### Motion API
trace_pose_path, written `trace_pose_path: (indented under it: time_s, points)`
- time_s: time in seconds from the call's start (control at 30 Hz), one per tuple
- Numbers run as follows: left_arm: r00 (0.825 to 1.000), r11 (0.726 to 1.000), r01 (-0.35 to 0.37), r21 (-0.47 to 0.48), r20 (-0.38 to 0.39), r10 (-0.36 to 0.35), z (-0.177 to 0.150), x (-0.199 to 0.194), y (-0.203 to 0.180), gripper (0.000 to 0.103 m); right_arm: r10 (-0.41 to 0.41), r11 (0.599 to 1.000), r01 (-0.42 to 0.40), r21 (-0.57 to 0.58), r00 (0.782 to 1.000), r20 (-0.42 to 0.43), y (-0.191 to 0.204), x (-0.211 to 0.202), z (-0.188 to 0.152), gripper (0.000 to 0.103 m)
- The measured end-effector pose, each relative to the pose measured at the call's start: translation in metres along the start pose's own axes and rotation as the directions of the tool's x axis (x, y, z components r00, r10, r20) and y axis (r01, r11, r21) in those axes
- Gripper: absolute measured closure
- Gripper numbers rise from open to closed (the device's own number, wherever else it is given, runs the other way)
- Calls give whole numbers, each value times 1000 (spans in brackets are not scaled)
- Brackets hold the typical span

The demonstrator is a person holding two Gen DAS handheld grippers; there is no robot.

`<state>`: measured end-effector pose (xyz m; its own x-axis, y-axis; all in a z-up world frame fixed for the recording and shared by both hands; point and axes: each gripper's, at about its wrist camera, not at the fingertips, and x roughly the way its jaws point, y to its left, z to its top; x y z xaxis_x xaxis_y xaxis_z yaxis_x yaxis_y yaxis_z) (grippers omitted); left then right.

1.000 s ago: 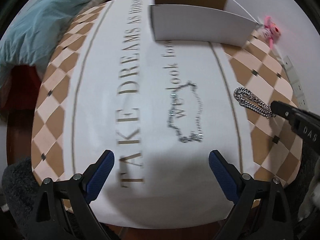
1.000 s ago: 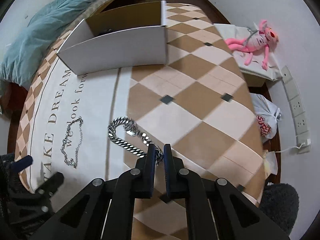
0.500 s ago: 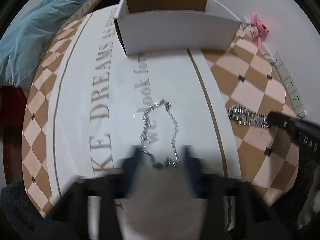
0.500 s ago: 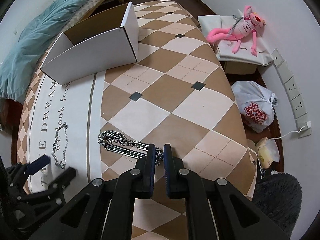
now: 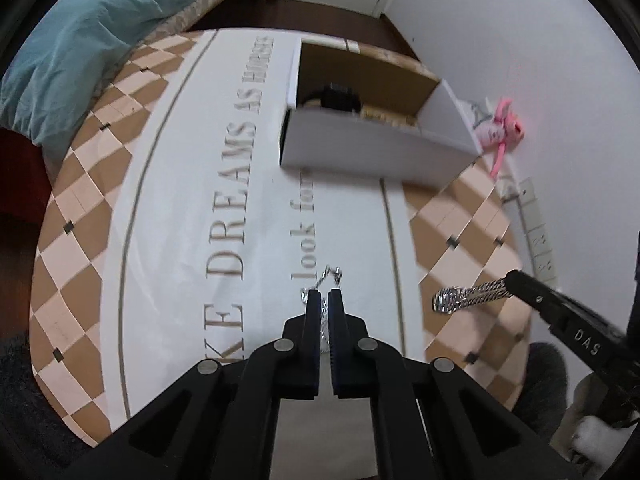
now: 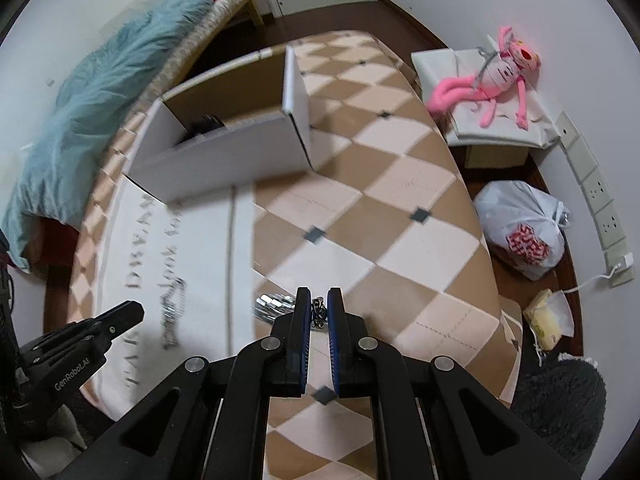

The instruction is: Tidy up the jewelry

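Your thin chain [image 5: 325,280] sits pinched between the left gripper [image 5: 324,300] jaws, short of the white box [image 5: 372,152]. Your right gripper [image 6: 319,300] jaws clench the thick chain [image 5: 468,295], lifted beside it.

A tan-and-cream diamond check with small dark squares is covering the tablecloth [image 6: 400,216], with a white band bearing gold lettering down its left side. The box [image 5: 372,152] is showing white outside, brown inside. Both chains are gleaming silver: thin chain [image 5: 326,278], thick chain [image 5: 468,294].
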<state>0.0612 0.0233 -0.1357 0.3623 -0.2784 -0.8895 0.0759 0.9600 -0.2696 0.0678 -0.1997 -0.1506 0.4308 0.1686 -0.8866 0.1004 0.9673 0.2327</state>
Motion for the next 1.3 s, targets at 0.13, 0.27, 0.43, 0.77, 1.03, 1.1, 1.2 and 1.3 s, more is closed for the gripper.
trace_pose_path:
  time_s: [0.13,0.27,0.43,0.77,1.03,1.1,1.2,1.3]
  points:
    - [998,999,47,-21,36,-47,11,-13,5,101,35,999,-35,-2,999,25,7,-12,10,95]
    - [999,999,16,-32,-45,-18,13,8,10,92,36,999,-37,2,999,25,7,-10,15,95]
    - [995,1000,-19,-23,-102,17,0,35,10,27,25,1000,-26,14,1000,6,1,-2,11,95]
    - [978,962,-193,195,-39,204,-21,55,-29,69,1,998,1,56,999,-32,-18,14,0,95]
    - [995,989,-74,132,-59,82,-6,50,-30,101,5,998,-3,62,1000,-31,-20,14,1,95]
    - [998,994,-33,100,-52,38,-3,39,-26,103,15,998,-14,56,1000,-18,-17,8,4,95]
    - [999,998,20,61,-30,-18,6,20,-19,103,45,998,-45,54,999,3,-12,-3,10,95]
    - [998,997,61,38,1,-61,16,0,-14,103,77,996,-79,47,997,28,-6,-17,18,95]
